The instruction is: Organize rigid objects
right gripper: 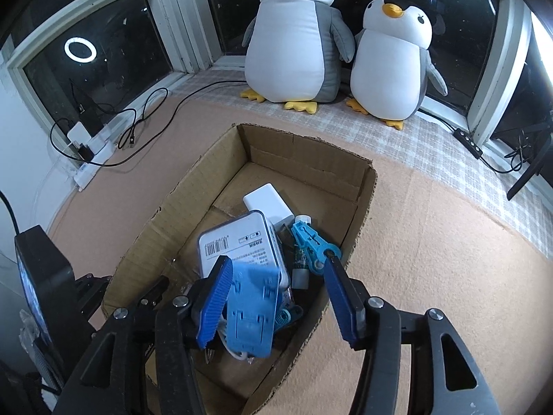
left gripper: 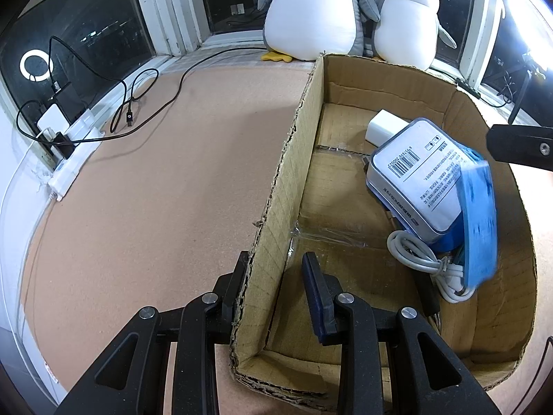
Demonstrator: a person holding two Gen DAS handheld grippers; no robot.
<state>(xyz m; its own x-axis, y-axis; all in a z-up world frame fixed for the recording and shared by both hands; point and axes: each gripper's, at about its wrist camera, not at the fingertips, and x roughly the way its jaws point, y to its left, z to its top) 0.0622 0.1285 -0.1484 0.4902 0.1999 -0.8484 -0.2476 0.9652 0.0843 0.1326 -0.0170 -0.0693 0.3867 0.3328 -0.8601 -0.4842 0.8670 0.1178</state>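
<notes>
The blue plastic holder (right gripper: 251, 311) hangs motion-blurred over the near right end of the cardboard box (left gripper: 273, 207), above the labelled case (left gripper: 418, 169), white charger (right gripper: 268, 204) and coiled white cable (left gripper: 425, 259). It looks light, stiff and a little slick (best pinched across its flat sides). The right gripper (right gripper: 273, 297) stands wide, its left finger just beside the holder; whether they touch I cannot tell. The left gripper (left gripper: 276, 287) straddles the box's left wall, jaws apart, not clamped.
</notes>
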